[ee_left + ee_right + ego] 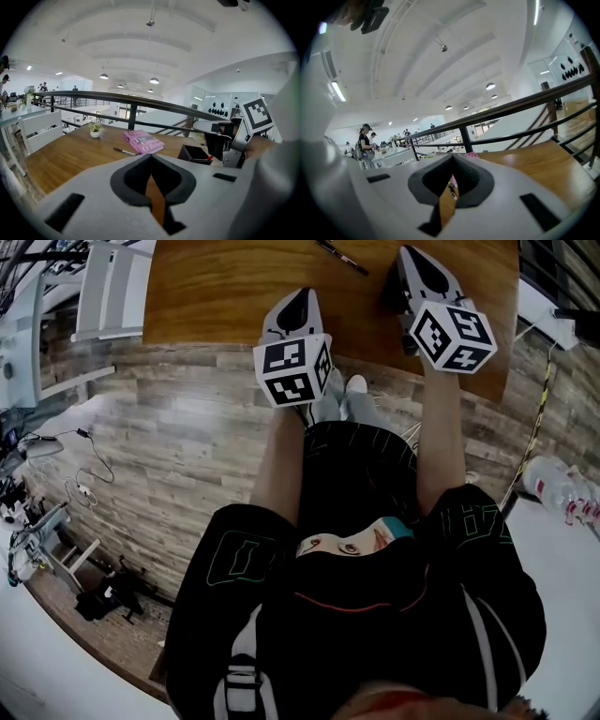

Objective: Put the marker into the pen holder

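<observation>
On table (61,159): pink book (143,141) w/ "O'Brien" on cover; marker (124,151) beside.

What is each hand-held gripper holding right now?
Nothing. The left hand-held gripper and the right hand-held gripper both have their jaws shut and empty; the marker lies on the wooden table.

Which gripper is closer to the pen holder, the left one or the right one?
Right. The right gripper is just beside the pen holder; the left gripper is farther back, over the near edge of the table.
</observation>
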The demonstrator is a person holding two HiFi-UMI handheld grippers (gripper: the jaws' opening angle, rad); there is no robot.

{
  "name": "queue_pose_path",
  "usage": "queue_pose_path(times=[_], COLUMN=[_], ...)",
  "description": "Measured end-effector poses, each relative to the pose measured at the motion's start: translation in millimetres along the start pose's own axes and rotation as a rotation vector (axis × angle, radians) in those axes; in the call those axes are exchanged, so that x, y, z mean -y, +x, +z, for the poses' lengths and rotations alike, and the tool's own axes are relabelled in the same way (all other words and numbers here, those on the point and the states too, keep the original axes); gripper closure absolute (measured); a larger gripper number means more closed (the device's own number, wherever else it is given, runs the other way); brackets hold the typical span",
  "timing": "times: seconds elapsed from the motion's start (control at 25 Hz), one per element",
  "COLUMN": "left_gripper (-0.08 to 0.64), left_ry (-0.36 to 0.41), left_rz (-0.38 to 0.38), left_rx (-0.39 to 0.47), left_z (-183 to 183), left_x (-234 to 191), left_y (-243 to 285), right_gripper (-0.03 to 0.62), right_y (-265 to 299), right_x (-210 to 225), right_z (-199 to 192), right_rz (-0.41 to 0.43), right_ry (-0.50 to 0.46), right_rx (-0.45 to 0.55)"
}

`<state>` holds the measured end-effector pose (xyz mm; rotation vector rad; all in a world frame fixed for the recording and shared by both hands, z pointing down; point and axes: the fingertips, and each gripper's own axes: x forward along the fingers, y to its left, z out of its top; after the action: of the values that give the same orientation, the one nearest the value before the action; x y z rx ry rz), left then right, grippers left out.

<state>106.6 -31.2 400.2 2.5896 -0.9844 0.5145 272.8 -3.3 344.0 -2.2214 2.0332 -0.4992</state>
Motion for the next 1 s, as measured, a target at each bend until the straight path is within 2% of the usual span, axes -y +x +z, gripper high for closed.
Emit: queue_pose_path(times=[0.24,0.76,1.0], left_gripper=[0.554,0.554,0.554], left_ry=[-0.025,-0.066,-0.097], left_rz=[0.021,0.060,0.067], left_rx=[-0.006,-0.073,-0.082], left_z=[0.7,-5.7,-3.0], left_x=[-23.3,-78.9,-100.2], left_y=[0.4,20.0,32.5], right_gripper=[0.586,0.586,0.586], right_y=[27.7,92.8,123.6], right_x=[-28.4,-66.5,-78.3], right_z=[-8.9,-14.2,-16.9], right_rz=[0.071,0.146,0.163], right_ry=[0.007,0.046,0.032], right_rx=[-0.066,-0.118,-0.150])
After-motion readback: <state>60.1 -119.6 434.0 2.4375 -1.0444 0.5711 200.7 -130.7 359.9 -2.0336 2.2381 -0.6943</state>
